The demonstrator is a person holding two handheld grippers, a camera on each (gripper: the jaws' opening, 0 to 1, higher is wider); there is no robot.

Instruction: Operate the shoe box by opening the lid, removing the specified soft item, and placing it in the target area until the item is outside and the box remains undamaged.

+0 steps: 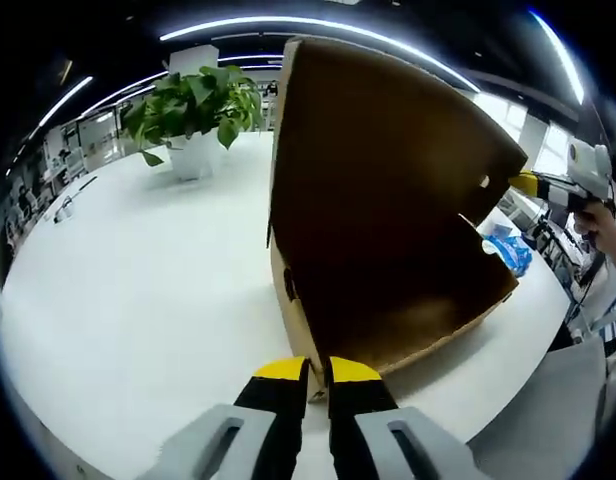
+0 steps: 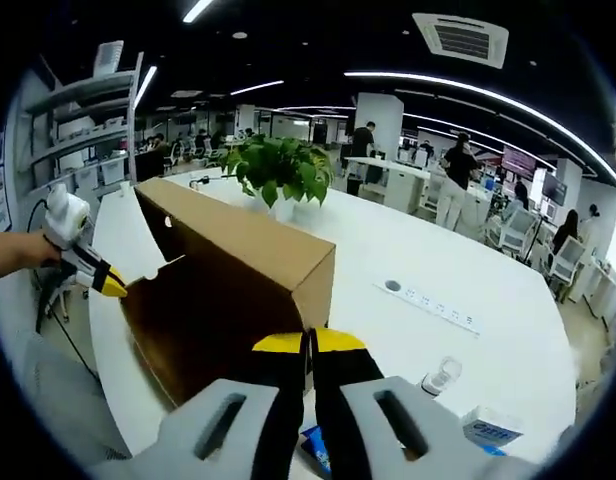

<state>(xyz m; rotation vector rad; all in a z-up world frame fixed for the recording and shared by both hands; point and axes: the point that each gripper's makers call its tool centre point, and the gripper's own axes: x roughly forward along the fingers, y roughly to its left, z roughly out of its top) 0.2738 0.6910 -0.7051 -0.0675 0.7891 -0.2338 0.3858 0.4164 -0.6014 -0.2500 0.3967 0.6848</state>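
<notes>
**Two gripper cameras facing each other across the box**

Left gripper view: low over the white table (image 1: 138,300), looking along its own jaws, very close to the raised cardboard lid's brown underside (image 1: 388,200). Right gripper view: from the opposite side, close to the box (image 2: 238,270), facing the open office. Shared: the box, the potted plant (image 1: 193,110) (image 2: 280,172), the table. Each view catches the other gripper (image 1: 573,185) (image 2: 83,255) at its edge.
</notes>
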